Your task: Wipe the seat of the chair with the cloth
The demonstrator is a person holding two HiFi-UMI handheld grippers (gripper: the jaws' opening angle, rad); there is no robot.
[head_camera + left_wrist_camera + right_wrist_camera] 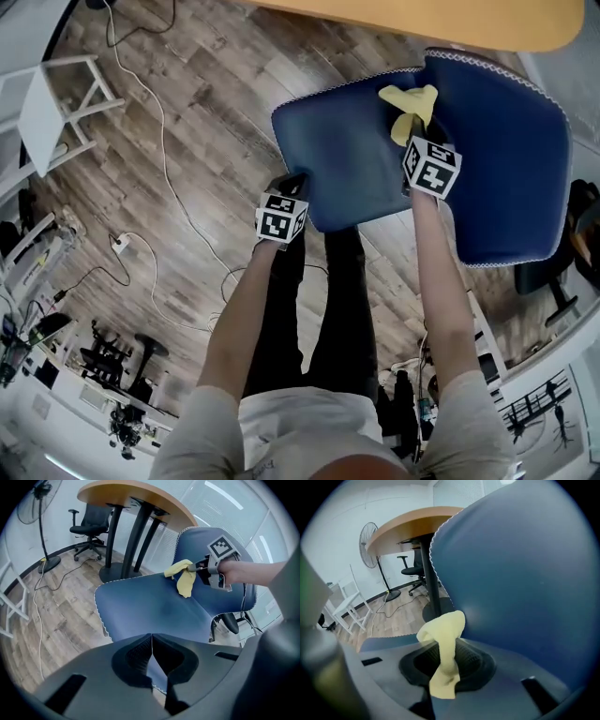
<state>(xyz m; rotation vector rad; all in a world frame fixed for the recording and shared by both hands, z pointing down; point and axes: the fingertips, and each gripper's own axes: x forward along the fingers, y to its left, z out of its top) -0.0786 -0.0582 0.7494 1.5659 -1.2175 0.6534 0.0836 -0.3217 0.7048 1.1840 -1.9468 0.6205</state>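
Over the blue seat [352,159], the right claw [443,670] pinches the cloth [443,630].

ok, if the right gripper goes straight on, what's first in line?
Probably the blue backrest, filling the view beyond the right gripper and its pinched cloth; gap unclear.

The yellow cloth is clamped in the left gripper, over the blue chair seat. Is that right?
No. The right gripper clamps the cloth, as the right gripper view shows; it is over the chair seat.
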